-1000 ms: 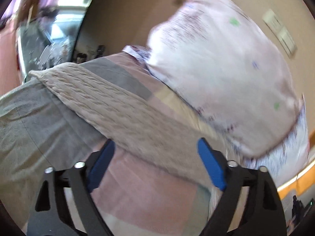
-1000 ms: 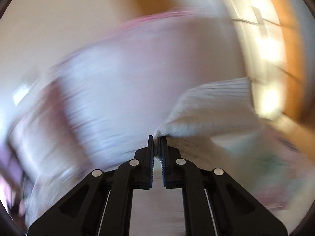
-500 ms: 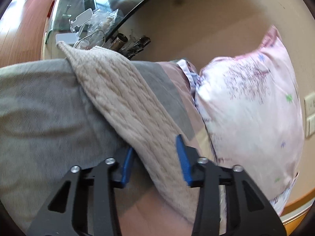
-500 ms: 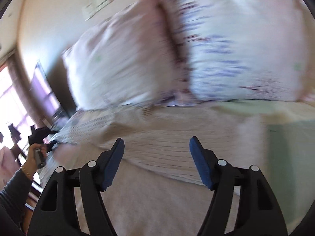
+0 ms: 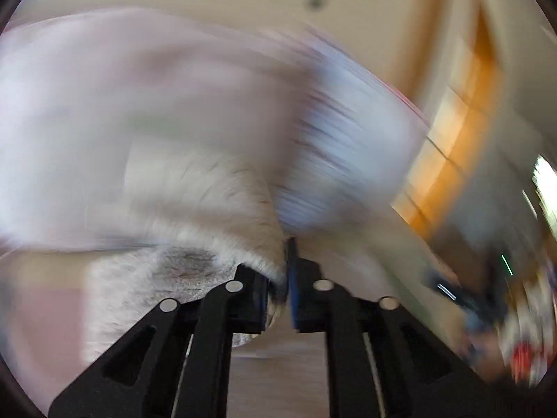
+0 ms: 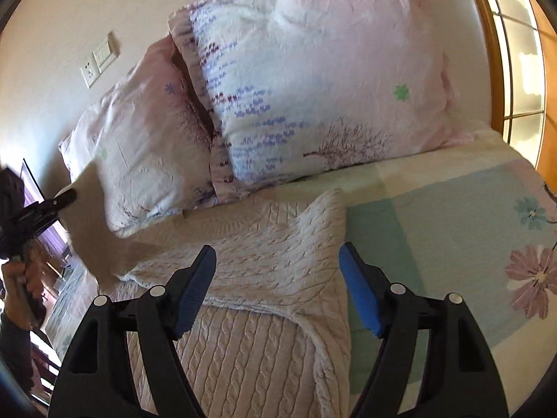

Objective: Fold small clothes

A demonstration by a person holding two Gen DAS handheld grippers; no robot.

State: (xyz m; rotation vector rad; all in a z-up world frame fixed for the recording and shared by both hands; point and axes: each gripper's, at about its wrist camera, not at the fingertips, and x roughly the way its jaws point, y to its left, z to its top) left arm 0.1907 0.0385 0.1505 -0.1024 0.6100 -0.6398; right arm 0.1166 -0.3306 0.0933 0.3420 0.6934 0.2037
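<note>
Nearest in the right wrist view, the right gripper has its blue-padded fingers spread wide, holding nothing, above the sweater. The sweater is cream cable knit and lies flat on the bed, its near part running down between the fingers and a folded-over flap lying across it just beyond the fingertips. To the right of the sweater the bed cover shows pale green and cream blocks with large printed flowers.

At the left edge of this view the left gripper appears as a dark shape held in the person's hand, with a blurred pale piece of the sweater hanging from it.

The left wrist view is heavily smeared, yet it shows what the right view cannot: the left gripper has its fingers pressed nearly together, pinching an edge of the sweater, which bulges up and to the left from the fingertips.

Farther back in the right view, two pillows lean against the wall: a white one with purple marks and a green flower on the right, overlapping a pinker pillow on the left. On the wall beyond are a socket and switch plate, and at the far right a wooden window frame.
</note>
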